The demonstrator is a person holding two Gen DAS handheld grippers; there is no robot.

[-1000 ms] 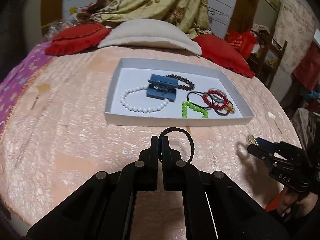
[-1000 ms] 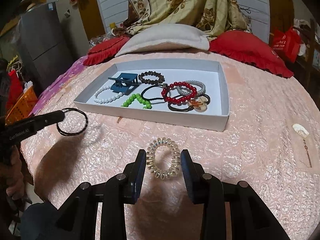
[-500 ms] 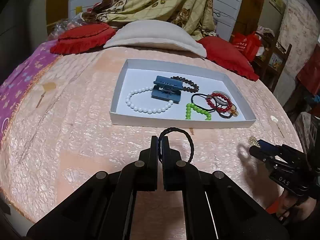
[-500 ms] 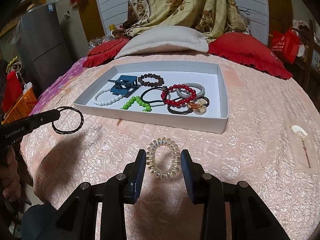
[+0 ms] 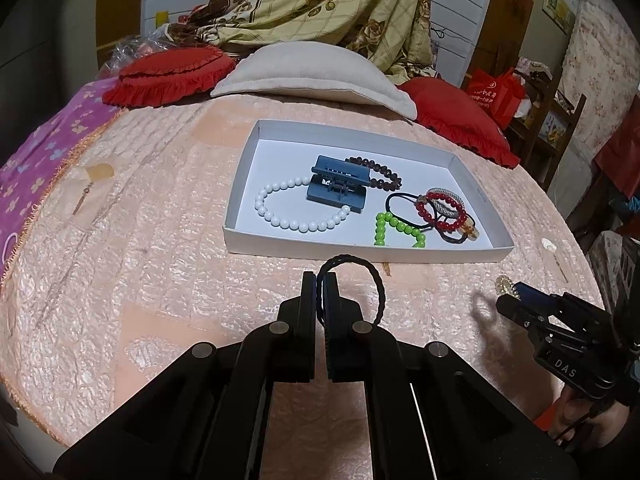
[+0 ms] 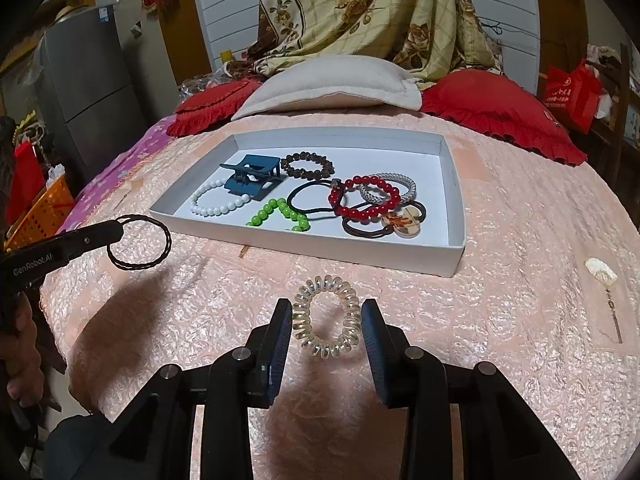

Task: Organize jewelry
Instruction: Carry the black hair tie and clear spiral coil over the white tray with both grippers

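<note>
In the white tray (image 6: 454,216) lie bead bracelets (image 6: 362,200) (a blue clip (image 6: 250,180) too); left gripper (image 5: 319,280) pinches a black hair tie (image 5: 370,276), right gripper (image 6: 326,320) a coil tie (image 6: 326,320).

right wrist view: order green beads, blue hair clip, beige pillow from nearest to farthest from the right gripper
From the right gripper:
1. Green beads, at the white tray's near edge.
2. Blue hair clip, farther in, tray's left.
3. Beige pillow, beyond the tray.

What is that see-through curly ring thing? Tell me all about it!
The spiral hair tie is a clear, shiny coil, like springy plastic with a faint golden tint, looped into a ring. It sits between the right gripper fingers, which press its two sides, held above the pink bedspread, short of the white tray.
</note>
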